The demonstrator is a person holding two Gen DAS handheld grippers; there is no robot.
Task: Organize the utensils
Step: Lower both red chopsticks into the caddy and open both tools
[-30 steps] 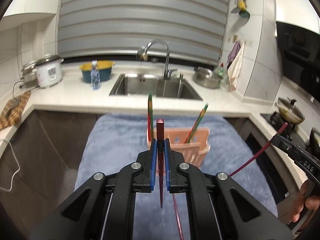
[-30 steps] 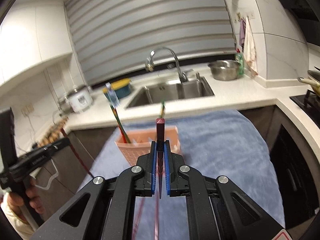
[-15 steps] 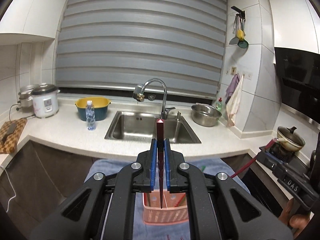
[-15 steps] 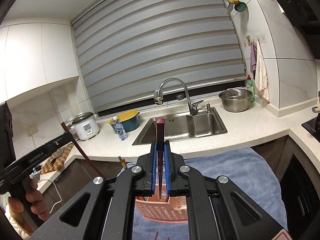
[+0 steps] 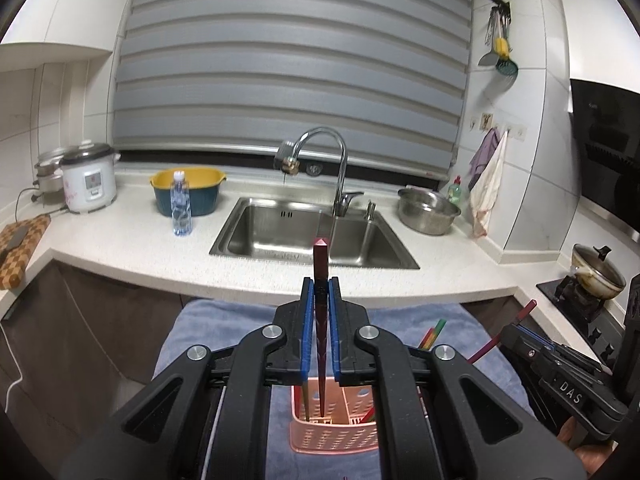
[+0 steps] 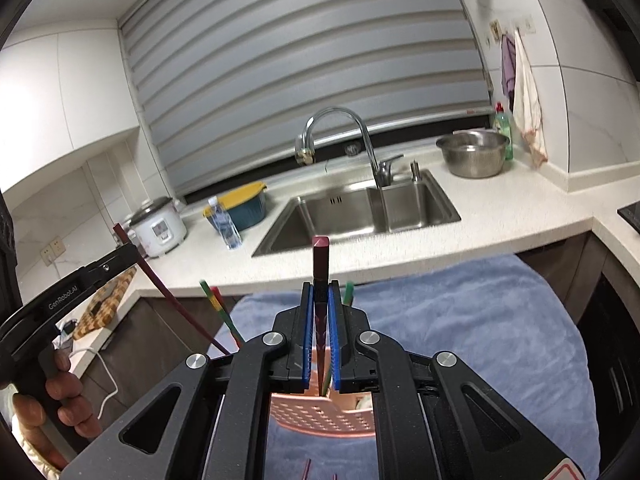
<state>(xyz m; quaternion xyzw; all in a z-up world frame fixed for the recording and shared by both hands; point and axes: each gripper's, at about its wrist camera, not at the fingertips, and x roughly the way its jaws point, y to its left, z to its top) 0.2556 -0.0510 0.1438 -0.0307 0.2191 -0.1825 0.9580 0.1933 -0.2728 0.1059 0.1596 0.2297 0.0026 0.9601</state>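
While your left gripper [image 5: 319, 334] fingers clamp one dark red chopstick [image 5: 320, 268] at frame centre, your right gripper [image 6: 320, 332] pinches another [image 6: 320, 260], both tips inside the pink perforated plastic basket [image 5: 336, 436] at lower centre.

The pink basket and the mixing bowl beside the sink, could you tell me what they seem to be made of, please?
Pink basket: likely moulded plastic, matte, with perforated walls. Mixing bowl: apparently stainless steel, with a shiny reflective surface.

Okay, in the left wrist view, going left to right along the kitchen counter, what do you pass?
Cutting board → rice cooker → water bottle → sink → steel bowl → hanging towel → pot on the stove.
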